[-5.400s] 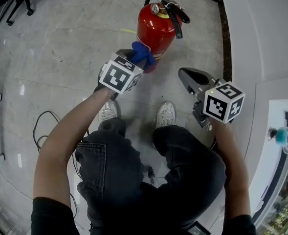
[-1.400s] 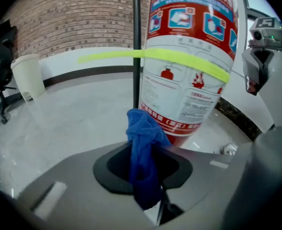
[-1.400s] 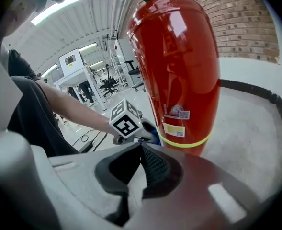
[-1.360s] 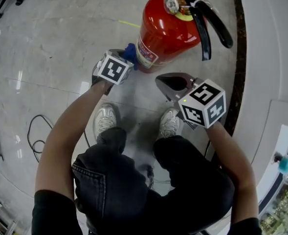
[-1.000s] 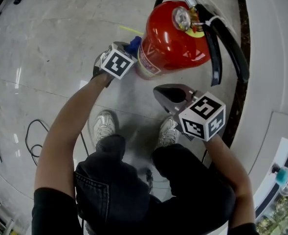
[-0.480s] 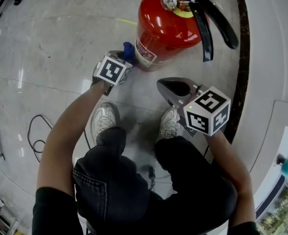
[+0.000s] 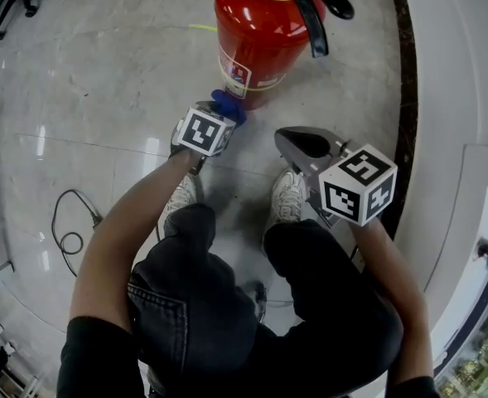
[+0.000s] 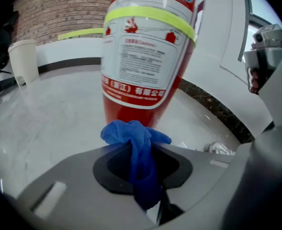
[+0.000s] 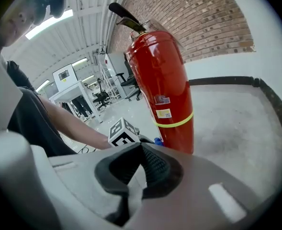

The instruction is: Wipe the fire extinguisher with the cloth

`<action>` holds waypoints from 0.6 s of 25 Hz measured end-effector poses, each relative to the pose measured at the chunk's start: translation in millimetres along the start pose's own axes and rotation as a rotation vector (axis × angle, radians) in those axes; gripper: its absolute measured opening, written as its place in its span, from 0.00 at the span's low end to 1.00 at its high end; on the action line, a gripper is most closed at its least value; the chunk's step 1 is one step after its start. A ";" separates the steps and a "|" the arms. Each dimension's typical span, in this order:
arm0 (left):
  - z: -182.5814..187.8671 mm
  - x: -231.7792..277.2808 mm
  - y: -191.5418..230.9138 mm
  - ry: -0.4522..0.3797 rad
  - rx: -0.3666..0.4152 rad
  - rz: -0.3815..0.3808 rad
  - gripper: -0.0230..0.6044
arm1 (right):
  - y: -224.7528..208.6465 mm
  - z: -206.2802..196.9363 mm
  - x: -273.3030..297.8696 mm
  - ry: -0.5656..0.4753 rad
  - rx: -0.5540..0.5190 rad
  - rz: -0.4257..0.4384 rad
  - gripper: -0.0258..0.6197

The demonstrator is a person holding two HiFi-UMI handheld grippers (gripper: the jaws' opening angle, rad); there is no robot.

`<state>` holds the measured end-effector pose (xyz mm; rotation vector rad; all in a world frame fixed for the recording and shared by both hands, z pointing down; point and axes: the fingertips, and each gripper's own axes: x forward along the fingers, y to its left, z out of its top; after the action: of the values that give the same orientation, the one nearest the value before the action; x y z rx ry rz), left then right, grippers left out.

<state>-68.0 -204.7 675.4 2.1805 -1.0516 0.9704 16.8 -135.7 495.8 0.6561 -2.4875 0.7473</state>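
A red, cylindrical metal fire extinguisher (image 7: 256, 36) stands upright on a pale, polished stone floor (image 7: 78, 98), just in front of the person's white sneakers (image 7: 289, 196). A black hose and lever handle (image 7: 310, 7) sit at its top. Lower down, a yellow-green band (image 8: 150, 18) rings the body above a white printed label (image 8: 141, 66).

The left hand-held gripper (image 8: 141, 164) is clamped on a small blue fuzzy cloth (image 8: 136, 143). The cloth is pinched between the jaws, and a bunched tuft sticks out past the tips. In the head view the tuft lies at the foot of the cylinder, on the side nearest the person. In the left gripper view it sits right in front of the red base, below the label. No view shows whether the fabric actually presses on the metal. This hand-held gripper points forward and steeply down, with its marker cube (image 7: 204, 131) facing up.

The right hand-held gripper (image 9: 141, 169) has its jaws pressed together with nothing between them. It hovers above the person's right shoe, to the right of the left one, and is clear of the extinguisher. Its marker cube (image 7: 358, 184) sits close to the hand. Its own view looks across at the extinguisher's side, with a brick wall (image 9: 203, 18) behind.

A dark stone border strip (image 7: 405, 98) runs along the floor to the right of the extinguisher. A loose black cable (image 7: 70, 222) lies on the floor at the left.
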 end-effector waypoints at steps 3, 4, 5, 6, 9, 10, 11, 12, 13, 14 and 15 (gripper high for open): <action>3.3 2.2 -29.6 -0.007 -0.026 -0.067 0.17 | -0.9 0.3 -10.2 -0.021 0.011 -0.014 0.04; 6.2 1.2 -37.4 -0.014 -0.048 -0.089 0.17 | -1.1 1.5 -14.2 -0.031 0.014 -0.020 0.04; 10.9 -1.9 -42.9 -0.026 -0.062 -0.104 0.17 | -1.2 2.9 -18.8 -0.042 0.018 -0.026 0.04; 17.1 -6.7 -47.2 -0.043 -0.065 -0.114 0.17 | -1.1 4.2 -23.9 -0.053 0.021 -0.033 0.04; 40.6 -29.4 -61.5 -0.113 -0.046 -0.138 0.17 | 2.0 8.4 -40.6 -0.087 0.027 -0.052 0.04; 49.3 -39.8 -67.7 -0.138 -0.036 -0.147 0.17 | 4.6 10.9 -46.8 -0.101 0.028 -0.058 0.04; 58.1 -51.7 -74.2 -0.164 -0.020 -0.154 0.17 | 8.1 14.7 -53.6 -0.117 0.028 -0.065 0.04; 67.4 -65.6 -80.4 -0.190 0.001 -0.158 0.17 | 12.4 19.8 -60.6 -0.135 0.025 -0.072 0.04; 77.0 -81.0 -85.8 -0.216 0.025 -0.160 0.17 | 17.3 25.7 -67.5 -0.152 0.016 -0.079 0.04; 86.8 -97.5 -90.2 -0.244 0.049 -0.161 0.17 | 23.0 32.2 -74.2 -0.168 0.001 -0.086 0.04; 96.7 -114.9 -93.9 -0.273 0.070 -0.160 0.17 | 29.6 38.7 -80.7 -0.179 -0.026 -0.092 0.04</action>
<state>-5.7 -170.0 513.3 2.4636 -0.9541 0.6606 52.4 -112.4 411.7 0.8560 -2.6014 0.6463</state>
